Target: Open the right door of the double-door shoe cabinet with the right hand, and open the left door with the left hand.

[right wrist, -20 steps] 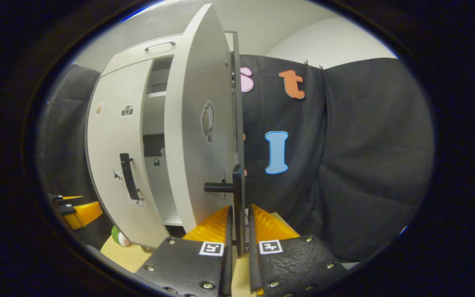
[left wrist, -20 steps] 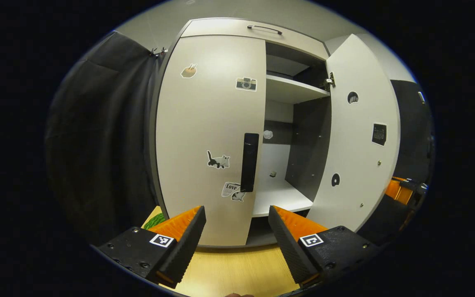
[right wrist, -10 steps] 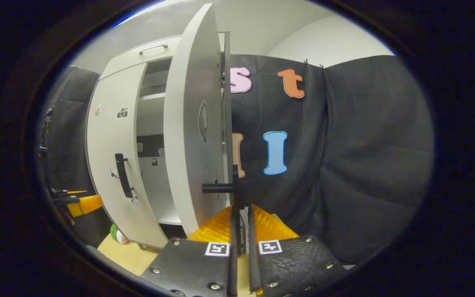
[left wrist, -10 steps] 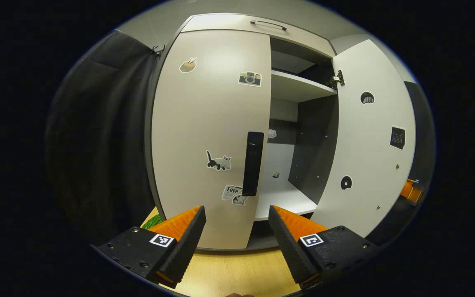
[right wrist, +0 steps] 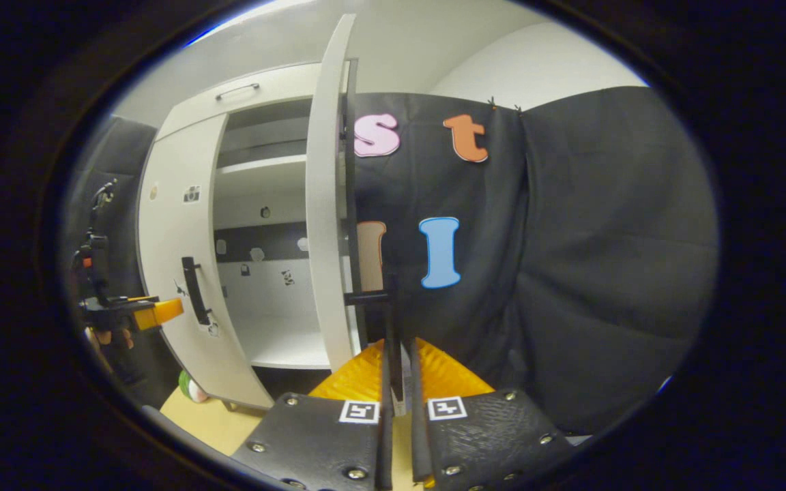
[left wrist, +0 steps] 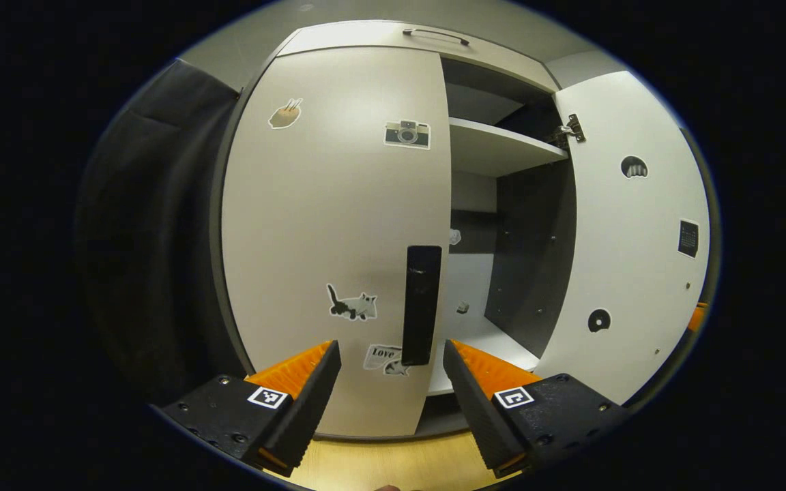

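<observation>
The pale double-door shoe cabinet fills the left gripper view. Its left door (left wrist: 331, 225) is closed and carries stickers and a black vertical handle (left wrist: 421, 305). My left gripper (left wrist: 391, 382) is open just in front of that handle, one finger to either side and below it, not touching. The right door (left wrist: 632, 239) is swung wide open. In the right gripper view that door (right wrist: 328, 225) is seen edge-on, and my right gripper (right wrist: 396, 402) is shut on its black handle (right wrist: 390, 327). The other gripper (right wrist: 130, 314) appears far left near the left door's handle (right wrist: 192, 290).
Inside the cabinet are a white shelf (left wrist: 495, 146) and a white bottom board (left wrist: 464, 320) with small stickers on the back wall. A drawer with a handle (left wrist: 434, 34) tops the cabinet. Black cloth (right wrist: 570, 259) hangs right of the open door. Wooden floor (left wrist: 379, 464) lies below.
The right door has swung further open with my right gripper still clamped on its handle. My left gripper has moved closer to the left door, whose handle now sits between the finger lines.
</observation>
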Demonstrator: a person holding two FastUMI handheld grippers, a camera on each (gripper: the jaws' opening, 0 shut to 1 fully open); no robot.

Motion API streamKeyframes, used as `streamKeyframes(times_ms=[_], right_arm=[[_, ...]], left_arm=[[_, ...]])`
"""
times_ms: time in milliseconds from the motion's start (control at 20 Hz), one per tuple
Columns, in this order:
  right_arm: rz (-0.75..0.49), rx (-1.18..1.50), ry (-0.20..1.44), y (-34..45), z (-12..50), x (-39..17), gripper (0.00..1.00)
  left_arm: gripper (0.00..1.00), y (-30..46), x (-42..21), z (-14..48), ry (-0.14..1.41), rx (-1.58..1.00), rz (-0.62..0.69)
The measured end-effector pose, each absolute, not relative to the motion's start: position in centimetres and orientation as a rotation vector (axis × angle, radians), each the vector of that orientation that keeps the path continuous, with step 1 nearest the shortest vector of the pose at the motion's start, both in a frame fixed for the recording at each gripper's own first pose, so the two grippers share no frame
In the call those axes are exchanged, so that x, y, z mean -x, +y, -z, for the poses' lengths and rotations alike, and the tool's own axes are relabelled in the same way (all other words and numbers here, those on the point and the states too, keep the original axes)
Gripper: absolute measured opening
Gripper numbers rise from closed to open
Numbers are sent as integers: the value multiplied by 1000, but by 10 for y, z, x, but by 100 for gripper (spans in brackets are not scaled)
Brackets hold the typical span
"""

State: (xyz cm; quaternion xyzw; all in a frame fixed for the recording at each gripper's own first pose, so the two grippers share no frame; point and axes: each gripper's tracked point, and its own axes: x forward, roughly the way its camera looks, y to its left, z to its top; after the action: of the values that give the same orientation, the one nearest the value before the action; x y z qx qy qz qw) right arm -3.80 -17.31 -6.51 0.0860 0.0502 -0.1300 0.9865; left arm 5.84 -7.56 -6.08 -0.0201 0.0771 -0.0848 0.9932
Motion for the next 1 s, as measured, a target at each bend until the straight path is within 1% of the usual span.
streamKeyframes(times_ms=[300, 350, 400, 450, 500, 550, 600, 650, 700, 750, 800, 850, 900, 950, 1000], right_arm=[[359, -164, 121, -201, 77, 72, 12], [351, -166, 126, -203, 79, 78, 12], [370, -161, 130, -206, 81, 81, 21], [403, -149, 127, -214, 83, 87, 21], [432, -137, 124, -221, 83, 92, 28], [443, -138, 118, -224, 83, 95, 20], [452, -139, 117, -224, 80, 98, 39], [468, -136, 116, -229, 82, 102, 41], [472, -137, 118, -231, 83, 104, 48], [482, -137, 117, -234, 83, 107, 59], [491, -137, 117, -238, 84, 107, 61], [495, -136, 120, -240, 85, 110, 58], [499, -135, 126, -240, 87, 110, 58], [504, -132, 128, -242, 88, 113, 58], [509, -129, 131, -244, 89, 112, 58]], left_arm=[[94, -94, -89, 65, 147, 15, 176], [94, -96, -94, 65, 144, 3, 167], [94, -96, -99, 66, 143, -8, 160], [93, -96, -104, 66, 140, -13, 150], [92, -96, -109, 67, 138, -16, 141], [88, -98, -112, 68, 135, -13, 135], [87, -101, -114, 69, 137, -7, 136], [84, -103, -116, 72, 144, -7, 138], [82, -103, -119, 73, 146, -11, 135], [78, -103, -123, 73, 144, -12, 127], [76, -104, -123, 73, 139, -11, 121], [72, -102, -124, 71, 132, -11, 108], [70, -99, -125, 69, 126, -13, 88], [63, -98, -127, 69, 115, -12, 77], [60, -99, -127, 69, 110, -6, 74]])
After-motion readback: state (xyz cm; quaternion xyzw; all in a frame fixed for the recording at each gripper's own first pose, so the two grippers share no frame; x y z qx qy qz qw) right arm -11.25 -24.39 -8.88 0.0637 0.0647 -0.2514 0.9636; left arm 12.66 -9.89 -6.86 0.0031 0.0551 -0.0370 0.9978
